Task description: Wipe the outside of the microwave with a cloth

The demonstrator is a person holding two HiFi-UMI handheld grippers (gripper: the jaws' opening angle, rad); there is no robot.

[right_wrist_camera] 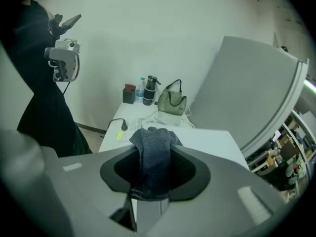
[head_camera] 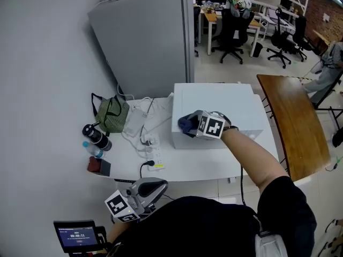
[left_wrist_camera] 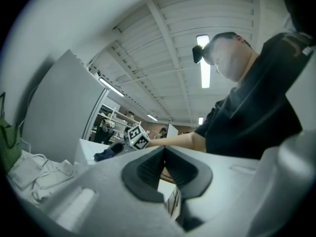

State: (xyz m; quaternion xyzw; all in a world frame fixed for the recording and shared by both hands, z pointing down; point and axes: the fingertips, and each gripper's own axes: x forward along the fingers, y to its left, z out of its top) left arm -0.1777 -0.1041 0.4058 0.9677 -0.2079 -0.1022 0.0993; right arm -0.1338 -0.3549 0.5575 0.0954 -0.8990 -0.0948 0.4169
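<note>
The white microwave (head_camera: pixel 214 103) stands on the white table (head_camera: pixel 214 167), to the right of the middle. My right gripper (head_camera: pixel 188 125) is shut on a dark blue cloth (head_camera: pixel 186 124) and holds it against the microwave's front left upper edge. In the right gripper view the cloth (right_wrist_camera: pixel 154 152) sticks out between the jaws over the microwave's white top (right_wrist_camera: pixel 207 139). My left gripper (head_camera: pixel 155 186) hangs low in front of the table, near my body, jaws shut with nothing between them. In the left gripper view the cloth (left_wrist_camera: pixel 106 153) and microwave (left_wrist_camera: pixel 86 149) show far off.
A green bag (head_camera: pixel 111 113), a dark bottle (head_camera: pixel 96 136), a small water bottle (head_camera: pixel 92 150) and a dark red box (head_camera: pixel 99 166) stand at the table's left. White power strips and cables (head_camera: pixel 150 143) lie beside the microwave. A grey partition (head_camera: pixel 144 36) stands behind; a wooden table (head_camera: pixel 295 122) is right.
</note>
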